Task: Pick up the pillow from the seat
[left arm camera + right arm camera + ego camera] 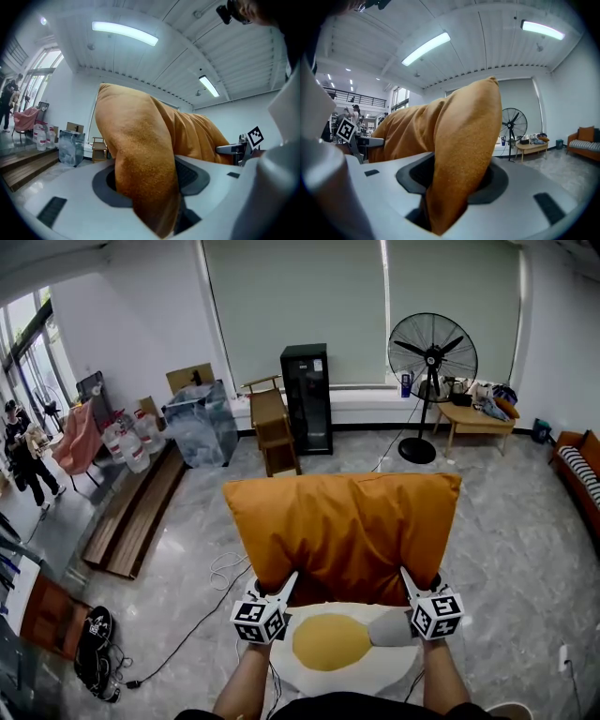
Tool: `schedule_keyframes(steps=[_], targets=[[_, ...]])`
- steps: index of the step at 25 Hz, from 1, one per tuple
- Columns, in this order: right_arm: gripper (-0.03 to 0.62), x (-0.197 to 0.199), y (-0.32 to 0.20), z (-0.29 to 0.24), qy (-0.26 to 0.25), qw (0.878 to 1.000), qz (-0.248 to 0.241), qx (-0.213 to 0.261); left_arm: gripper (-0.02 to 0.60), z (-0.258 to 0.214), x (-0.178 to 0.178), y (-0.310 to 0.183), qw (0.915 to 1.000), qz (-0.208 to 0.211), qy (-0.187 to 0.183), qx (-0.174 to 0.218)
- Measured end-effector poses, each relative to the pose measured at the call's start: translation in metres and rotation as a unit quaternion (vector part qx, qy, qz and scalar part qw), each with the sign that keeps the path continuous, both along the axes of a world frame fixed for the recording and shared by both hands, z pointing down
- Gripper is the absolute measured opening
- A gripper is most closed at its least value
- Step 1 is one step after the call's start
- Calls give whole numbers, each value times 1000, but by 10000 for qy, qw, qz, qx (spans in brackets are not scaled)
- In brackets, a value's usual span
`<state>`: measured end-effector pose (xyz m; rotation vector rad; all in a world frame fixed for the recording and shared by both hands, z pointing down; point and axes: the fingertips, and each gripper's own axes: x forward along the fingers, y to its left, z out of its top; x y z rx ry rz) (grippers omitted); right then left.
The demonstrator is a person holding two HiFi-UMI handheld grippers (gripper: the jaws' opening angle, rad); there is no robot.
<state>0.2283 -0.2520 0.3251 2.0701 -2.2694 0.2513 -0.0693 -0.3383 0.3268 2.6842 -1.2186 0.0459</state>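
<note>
Head view, looking down. An orange pillow (342, 531) hangs broadside in front of the person, above the seat (323, 641), whose cushion is white with a yellow centre. The left gripper (289, 583) takes the pillow's near left corner and the right gripper (409, 577) its near right corner. A hold at both lower corners keeps the wide, soft pillow spread flat rather than folding over one point.

Left gripper view: the jaws pinch a thick fold of orange fabric (140, 178) between them, and the fold bulges above and below the pads. Right gripper view: the jaws likewise clamp a bunched corner (457, 173). In both views the pillow stands up against the ceiling, so the grippers point roughly level, with the weight carried above the jaws.

The pillow's lower edge appears clear of the seat cushion, so the pick-up reads as nearly or fully done.

Containers, far left of the room:
- A clear bin (202, 423) seems to hold crumpled transparent plastic, though its contents cannot be told for certain.
- A cardboard box (190, 378) stands behind the bin with its inside hidden.
- Several water jugs (127, 442) stand beside the bin, fill level unclear.

At far right, the tabletop (473, 416) beside a standing fan (432, 357) carries small mixed items too small to identify.
</note>
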Motion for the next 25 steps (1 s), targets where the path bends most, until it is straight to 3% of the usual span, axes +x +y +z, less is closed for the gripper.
schedule_keyframes(steps=[25], targets=[[196, 0, 3, -14, 31, 9997, 14, 235, 255, -16, 1, 6, 9997, -8, 21, 244]])
